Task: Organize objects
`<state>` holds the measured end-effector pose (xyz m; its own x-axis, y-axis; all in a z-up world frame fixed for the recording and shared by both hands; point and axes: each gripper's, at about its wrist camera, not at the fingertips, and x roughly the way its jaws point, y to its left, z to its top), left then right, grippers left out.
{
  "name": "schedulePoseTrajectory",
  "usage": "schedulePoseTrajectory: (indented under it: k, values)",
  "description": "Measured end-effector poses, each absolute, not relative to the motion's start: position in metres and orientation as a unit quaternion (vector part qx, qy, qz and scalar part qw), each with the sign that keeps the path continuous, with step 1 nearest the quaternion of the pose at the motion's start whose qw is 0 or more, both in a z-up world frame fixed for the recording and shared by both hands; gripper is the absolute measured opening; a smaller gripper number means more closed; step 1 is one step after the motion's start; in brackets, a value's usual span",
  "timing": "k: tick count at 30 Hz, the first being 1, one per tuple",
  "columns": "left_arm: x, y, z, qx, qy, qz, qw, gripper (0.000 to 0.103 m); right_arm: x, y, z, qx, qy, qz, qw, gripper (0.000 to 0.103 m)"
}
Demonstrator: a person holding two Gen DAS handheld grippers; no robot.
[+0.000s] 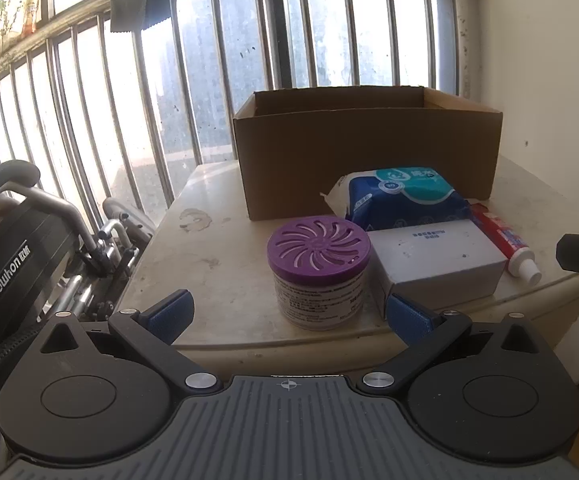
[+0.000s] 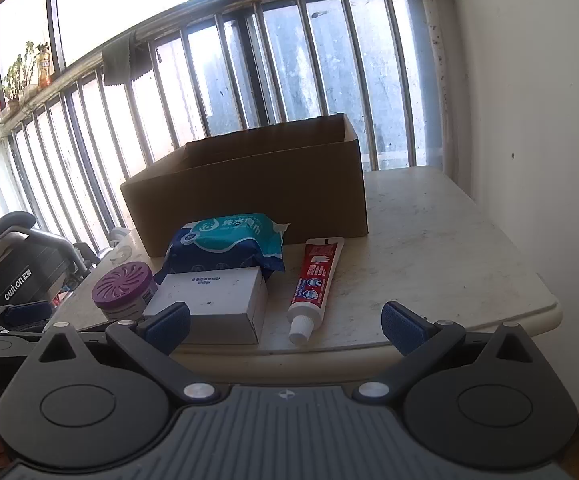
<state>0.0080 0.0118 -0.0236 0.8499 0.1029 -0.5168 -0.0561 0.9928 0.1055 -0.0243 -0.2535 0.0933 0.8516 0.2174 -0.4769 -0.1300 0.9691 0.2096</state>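
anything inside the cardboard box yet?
Can't confirm. The cardboard box is open-topped, and only bare upper inner walls show above the rim; its front wall hides the floor in both views. The wipes pack and toothpaste lie outside it, in front.

Left tongs [image 1: 289, 312] spread wide, nothing between the pads. Right tongs [image 2: 285, 322] likewise wide, empty. Both angled slightly downward.

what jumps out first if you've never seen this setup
An open brown cardboard box stands at the back of the pale table, before a barred window. In front of it cluster a purple-lidded air freshener tub, a white box, a blue wipes pack and a red toothpaste tube.
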Motion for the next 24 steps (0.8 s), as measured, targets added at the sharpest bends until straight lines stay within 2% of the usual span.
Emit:
schedulePoseTrajectory:
  k: [24]
  values:
    - [0.0084,0.0164,-0.0245,0.039,0.269,0.045,0.961,0.103,-0.0232,-0.2513,0.0930,0.085,0.257,0.092,0.958,0.103]
